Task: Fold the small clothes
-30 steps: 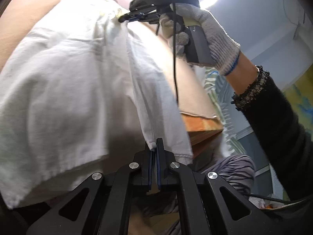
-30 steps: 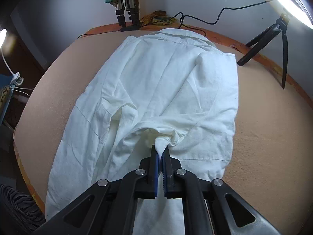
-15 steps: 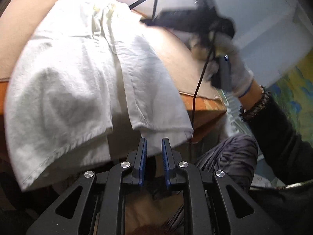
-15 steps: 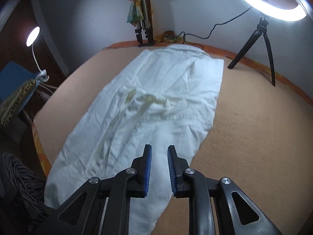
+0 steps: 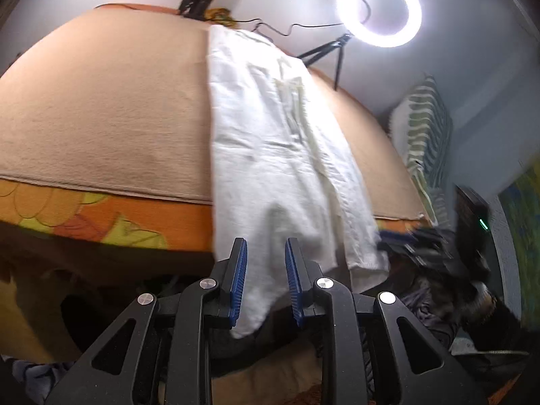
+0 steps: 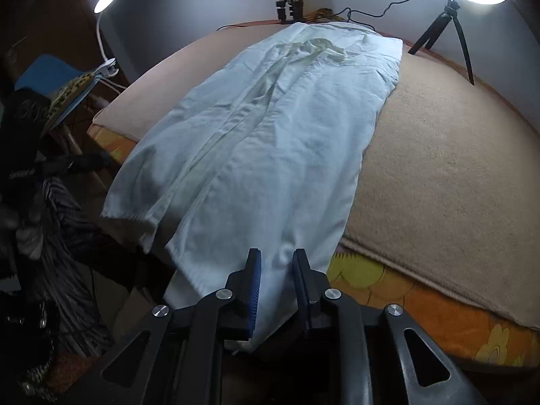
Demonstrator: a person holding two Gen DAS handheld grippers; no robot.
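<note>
Both grippers hang over the near end of a long white garment (image 6: 270, 128), their blue-padded jaws parting a little and gripping nothing. The left gripper (image 5: 265, 280) stands narrowly apart with the cloth's hanging hem showing through the gap, the pads clear of it as far as the view allows; the right gripper (image 6: 276, 290) stands likewise, the other lower corner of the hem seen between its pads but not pinched. The garment, which looks like a small white shirt or robe already folded lengthwise into a narrow strip, lies stretched along the tan blanket (image 6: 438, 155) that covers the bed, its far end near the tripod clamp (image 6: 287, 6) by the wall and its near end drooping over the orange patterned mattress edge (image 5: 101, 216). A ring light (image 5: 379, 8) on a small tripod shines from the far side. The lengthwise fold appears done and let go, so the step in hand is likely the move to a fresh hold. The next move would call for each gripper to close on a corner of the hanging hem and carry it up the strip toward the collar end, keeping both corners level so the halves lie square.
</note>
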